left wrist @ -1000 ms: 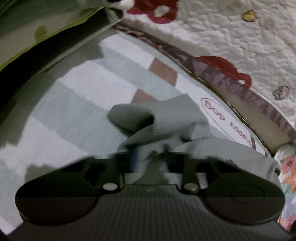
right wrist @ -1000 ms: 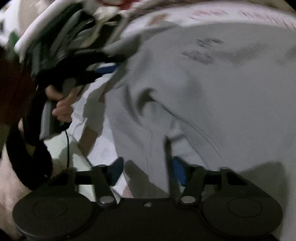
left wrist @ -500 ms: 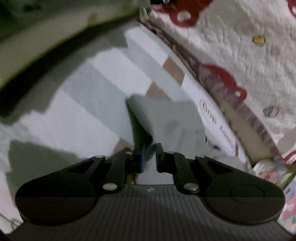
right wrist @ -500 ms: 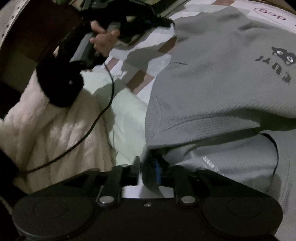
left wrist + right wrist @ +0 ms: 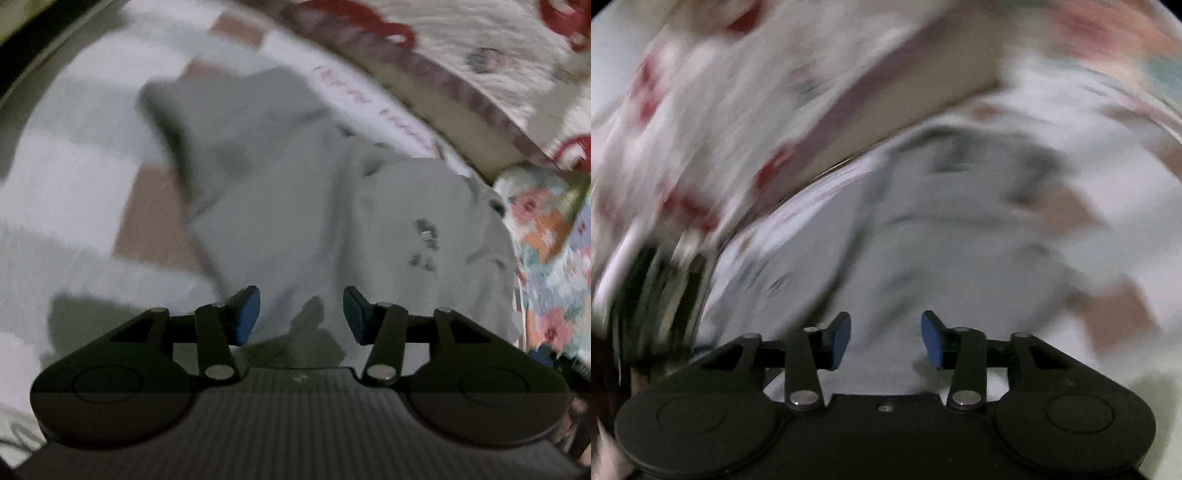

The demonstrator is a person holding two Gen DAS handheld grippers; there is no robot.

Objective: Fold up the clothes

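Left wrist view: left gripper (image 5: 301,314) has jaws wide apart, holding nothing. The grey shirt (image 5: 295,206) lies crumpled on the striped sheet (image 5: 74,155), directly beyond the blue pads (image 5: 246,314), with a small dark print toward its right side. A quilt (image 5: 480,44) with red figures borders the far right.

Right wrist view: heavily blurred. Right gripper (image 5: 885,339) has jaws wide, empty. Shirt (image 5: 923,240) spreads just beyond the fingers; quilt (image 5: 701,110) far left.

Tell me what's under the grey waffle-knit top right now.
The grey waffle-knit top lies on a white, pale-green and brown patchwork sheet, which shows around its edges. Whatever is directly beneath the fabric is covered.
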